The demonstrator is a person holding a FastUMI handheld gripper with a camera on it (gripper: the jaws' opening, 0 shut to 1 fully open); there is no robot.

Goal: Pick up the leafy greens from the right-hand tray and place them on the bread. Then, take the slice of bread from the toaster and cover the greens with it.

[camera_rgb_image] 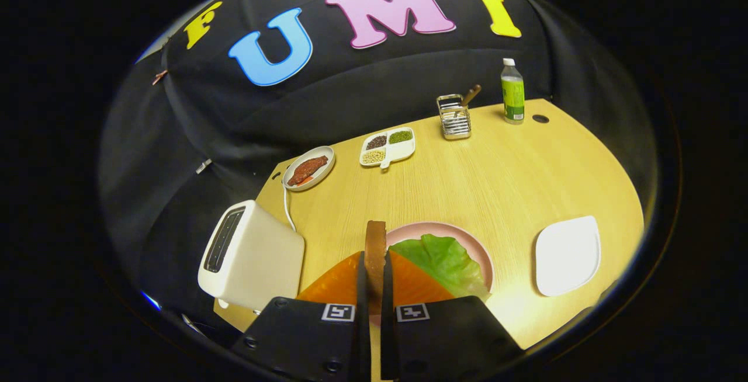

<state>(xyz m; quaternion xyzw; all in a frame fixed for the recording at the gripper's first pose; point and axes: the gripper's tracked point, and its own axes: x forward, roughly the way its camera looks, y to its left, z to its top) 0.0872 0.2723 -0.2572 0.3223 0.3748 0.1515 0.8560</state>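
Observation:
My gripper (374, 265) is shut on a slice of bread (375, 236), held upright and edge-on so its brown crust sticks up between the fingers. Just below and ahead of the fingers lies a pink plate (435, 229). On it is an orange-brown slice of bread (339, 282) with a green lettuce leaf (444, 259) lying over its right part. The white toaster (251, 253) stands just left of the fingers, its slot dark. The white right-hand tray (567, 253) sits to the right of the plate with nothing on it.
Farther back on the wooden table (497, 177) are a white plate of meat (308, 169), a divided dish of beans (387, 147), a metal rack (454, 116) and a green bottle (512, 91). The toaster's white cord (287, 209) runs back from the toaster.

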